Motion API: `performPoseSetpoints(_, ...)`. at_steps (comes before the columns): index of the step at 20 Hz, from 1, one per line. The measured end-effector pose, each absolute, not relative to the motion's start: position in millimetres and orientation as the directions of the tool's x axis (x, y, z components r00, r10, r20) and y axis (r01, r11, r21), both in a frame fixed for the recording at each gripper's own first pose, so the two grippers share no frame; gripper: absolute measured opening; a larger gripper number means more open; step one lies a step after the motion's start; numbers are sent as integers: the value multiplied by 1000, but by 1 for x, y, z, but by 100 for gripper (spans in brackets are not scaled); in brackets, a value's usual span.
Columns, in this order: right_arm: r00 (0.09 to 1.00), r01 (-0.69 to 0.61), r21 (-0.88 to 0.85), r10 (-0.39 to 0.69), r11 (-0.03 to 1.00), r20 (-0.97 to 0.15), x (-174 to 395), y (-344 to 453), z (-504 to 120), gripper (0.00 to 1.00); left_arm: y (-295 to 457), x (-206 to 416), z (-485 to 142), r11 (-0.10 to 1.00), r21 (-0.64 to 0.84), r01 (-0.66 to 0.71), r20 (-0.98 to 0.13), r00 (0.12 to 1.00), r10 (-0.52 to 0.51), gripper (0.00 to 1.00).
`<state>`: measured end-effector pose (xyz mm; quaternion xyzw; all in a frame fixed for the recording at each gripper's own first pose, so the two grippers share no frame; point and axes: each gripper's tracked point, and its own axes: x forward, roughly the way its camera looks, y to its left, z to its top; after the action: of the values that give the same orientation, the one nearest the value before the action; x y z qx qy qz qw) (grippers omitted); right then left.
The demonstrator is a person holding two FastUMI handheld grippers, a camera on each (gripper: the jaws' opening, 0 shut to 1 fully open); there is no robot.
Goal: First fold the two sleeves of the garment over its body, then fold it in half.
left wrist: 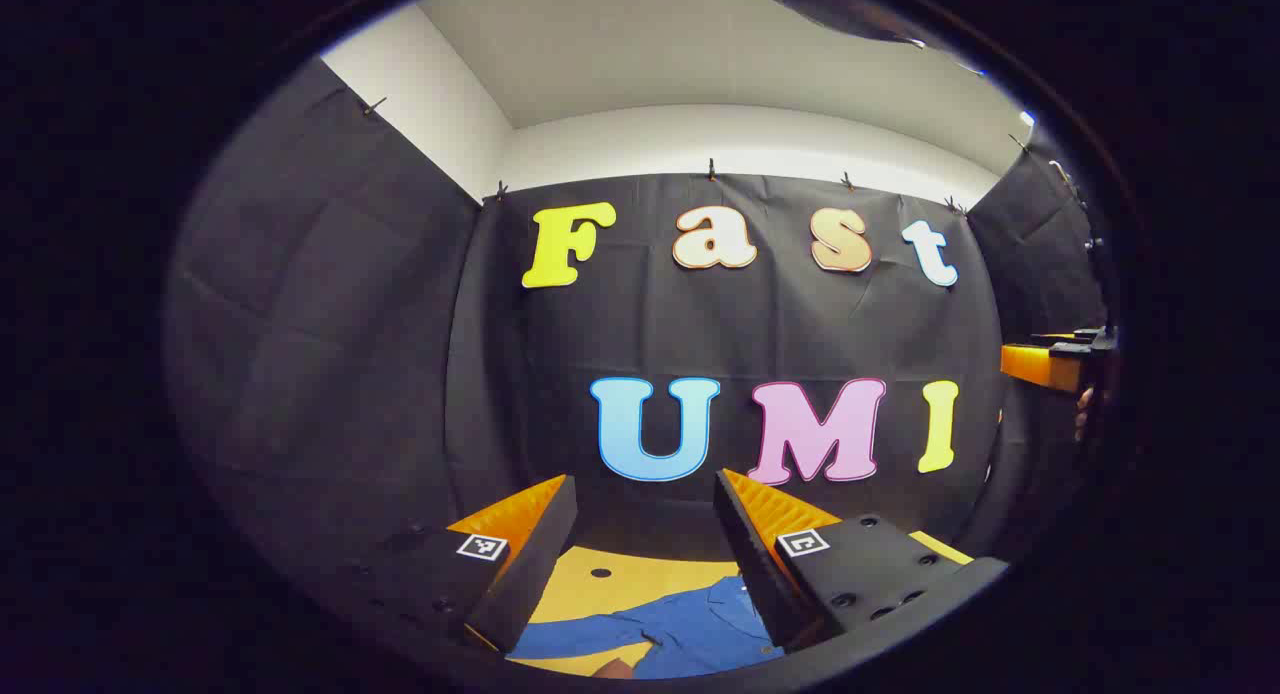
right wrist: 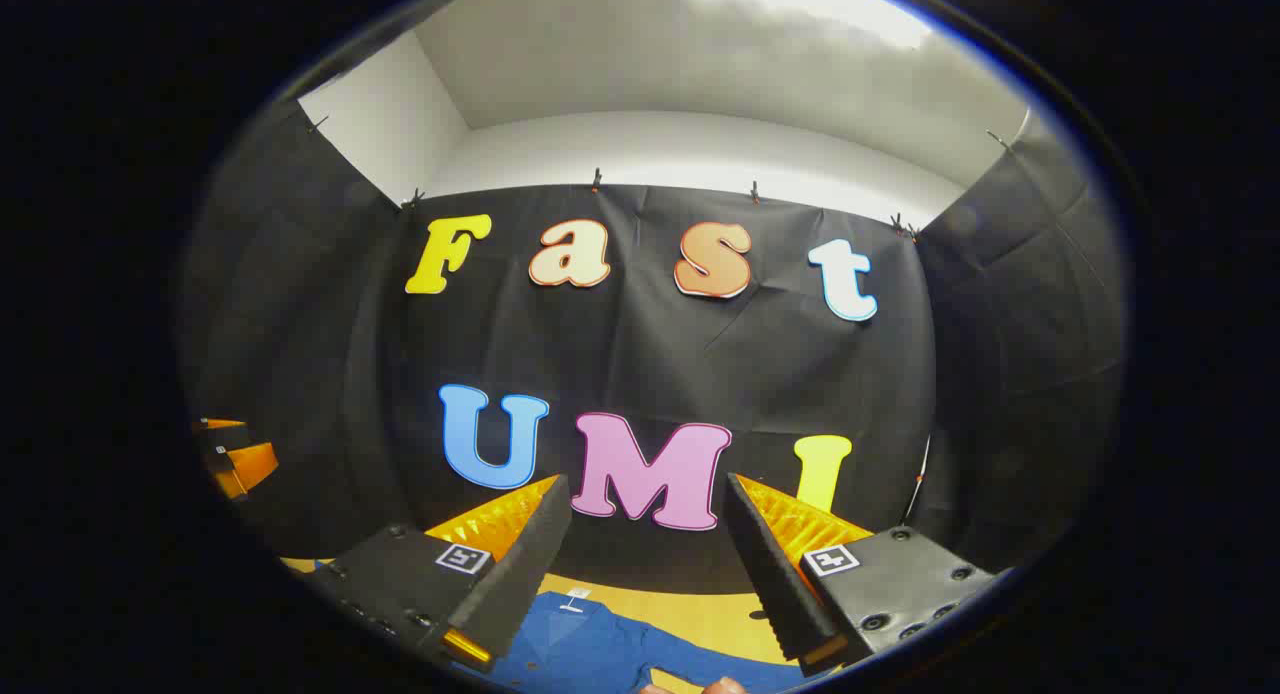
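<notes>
In the left gripper view, the left gripper (left wrist: 645, 534) was held up above the table (left wrist: 640, 579), its fingers spread wide apart with nothing between them. Below and between them lay the shirt (left wrist: 690, 634), blue, flat on the table, with one sleeve (left wrist: 580, 636) stretched out to the side of its body. A round hole (left wrist: 601, 573) showed in the table just beyond the shirt, toward the cloth wall (left wrist: 400, 374). At the far edge of that view, beside the wall, the right gripper (left wrist: 1050, 364) was partly seen with a hand (left wrist: 1085, 414) behind it.

In the right gripper view, the right gripper (right wrist: 648, 539) was likewise released, fingers wide apart and gripping nothing, above the shirt (right wrist: 600, 649). A white tag (right wrist: 572, 603) lay at the shirt's collar. The left gripper (right wrist: 235, 459) showed well off to the side of the shirt, against the wall (right wrist: 1000, 374).
</notes>
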<state>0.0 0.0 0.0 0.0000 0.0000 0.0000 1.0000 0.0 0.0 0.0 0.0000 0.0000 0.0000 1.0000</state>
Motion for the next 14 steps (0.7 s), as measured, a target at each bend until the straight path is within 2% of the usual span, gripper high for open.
performPoseSetpoints(3,1000,0,-52,-1,999,-12,-10,-9,-9,93,-6,-4,-16,1000,-17,1,-52,999,-2,80)
performPoseSetpoints(4,1000,4,-72,-6,997,-22,-12,-15,-15,97,-6,-6,-16,1000,-18,-8,-57,998,7,81)
performPoseSetpoints(5,999,1,-81,-4,997,-37,-12,-17,-20,97,-6,-8,-15,1000,-20,-20,-56,998,19,81)
performPoseSetpoints(6,999,-3,-78,-1,997,-52,-13,-17,-23,93,-6,-11,-14,999,-24,-29,-52,998,28,81)
performPoseSetpoints(7,998,-1,-66,-3,998,-59,-14,-19,-23,93,-9,-15,-16,999,-28,-34,-51,998,33,81)
performPoseSetpoints(8,998,0,-47,-3,999,-59,-15,-20,-20,97,-10,-21,-15,999,-30,-37,-52,998,35,81)
performPoseSetpoints(10,999,-5,-6,5,1000,-50,-15,-18,-17,97,-8,-32,-17,999,-15,-49,-53,997,48,80)
performPoseSetpoints(11,999,-6,7,7,1000,-45,-16,-18,-16,93,-5,-36,-19,998,-4,-57,-54,997,57,80)
performPoseSetpoints(12,999,-8,16,9,1000,-41,-17,-17,-16,97,-3,-40,-19,998,6,-66,-56,996,66,80)
performPoseSetpoints(14,999,-13,21,14,1000,-39,-18,-14,-19,97,1,-48,-17,997,18,-81,-55,995,82,80)
